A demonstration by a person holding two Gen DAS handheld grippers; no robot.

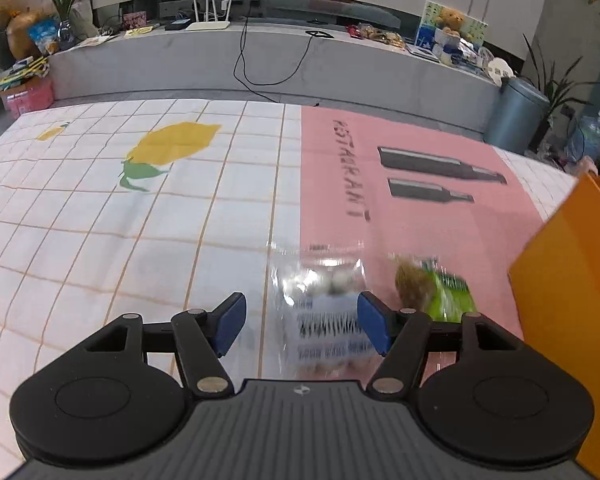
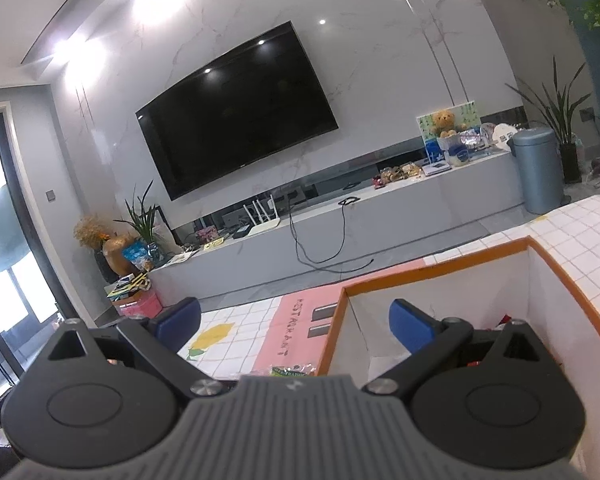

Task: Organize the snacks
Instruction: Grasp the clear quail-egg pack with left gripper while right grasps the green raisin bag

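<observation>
In the left wrist view my left gripper (image 1: 302,320) is open, its blue pads wide apart. A clear snack bag with pale round pieces and a printed label (image 1: 324,304) lies on the tablecloth between the pads, blurred. A green snack packet (image 1: 444,292) lies just right of it. The orange box (image 1: 564,300) stands at the right edge. In the right wrist view my right gripper (image 2: 296,324) is open and empty, held above the table at the orange box's (image 2: 340,312) left wall. Something red lies inside the box, mostly hidden. The green packet's (image 2: 292,370) edge shows below.
The table carries a white checked cloth with lemon prints (image 1: 172,144) and a pink mat with bottle pictures (image 1: 420,168). Beyond the table stand a long grey TV bench (image 2: 380,208), a wall TV (image 2: 236,108), a grey bin (image 2: 538,168) and plants.
</observation>
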